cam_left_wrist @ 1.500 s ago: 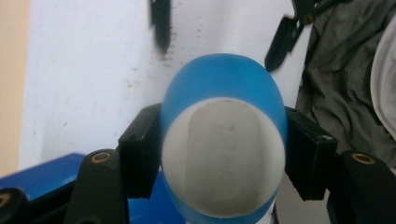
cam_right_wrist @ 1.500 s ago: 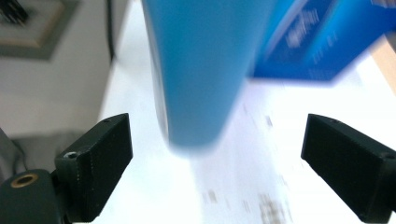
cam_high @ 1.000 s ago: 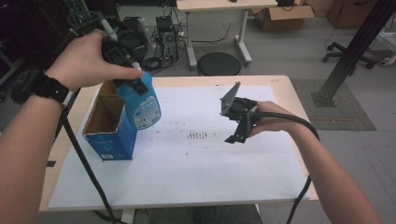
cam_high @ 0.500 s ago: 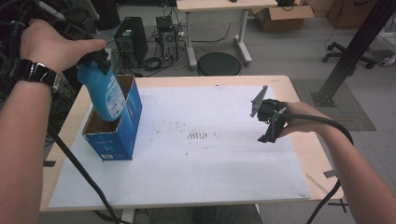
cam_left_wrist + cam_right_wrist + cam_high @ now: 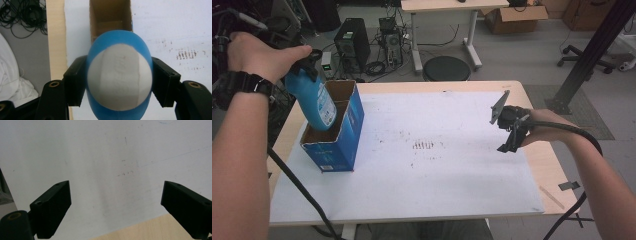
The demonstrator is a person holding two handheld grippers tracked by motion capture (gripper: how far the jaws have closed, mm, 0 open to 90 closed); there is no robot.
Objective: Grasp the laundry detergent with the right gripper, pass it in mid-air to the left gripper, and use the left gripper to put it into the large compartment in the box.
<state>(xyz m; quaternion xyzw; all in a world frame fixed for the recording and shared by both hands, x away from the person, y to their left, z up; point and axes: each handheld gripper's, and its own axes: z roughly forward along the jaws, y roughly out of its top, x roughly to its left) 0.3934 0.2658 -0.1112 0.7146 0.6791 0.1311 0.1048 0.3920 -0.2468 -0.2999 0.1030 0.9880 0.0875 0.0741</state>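
Bottle (image 5: 314,100), blue with a white label, hangs tilted with its lower end inside the near compartment of the open blue box (image 5: 343,145) at the table's (image 5: 472,86) left side. The left gripper (image 5: 120,82) is clamped on the bottle. The right gripper (image 5: 510,131), jaws apart and holding nothing, hovers over the white sheet (image 5: 437,175) near the right edge.
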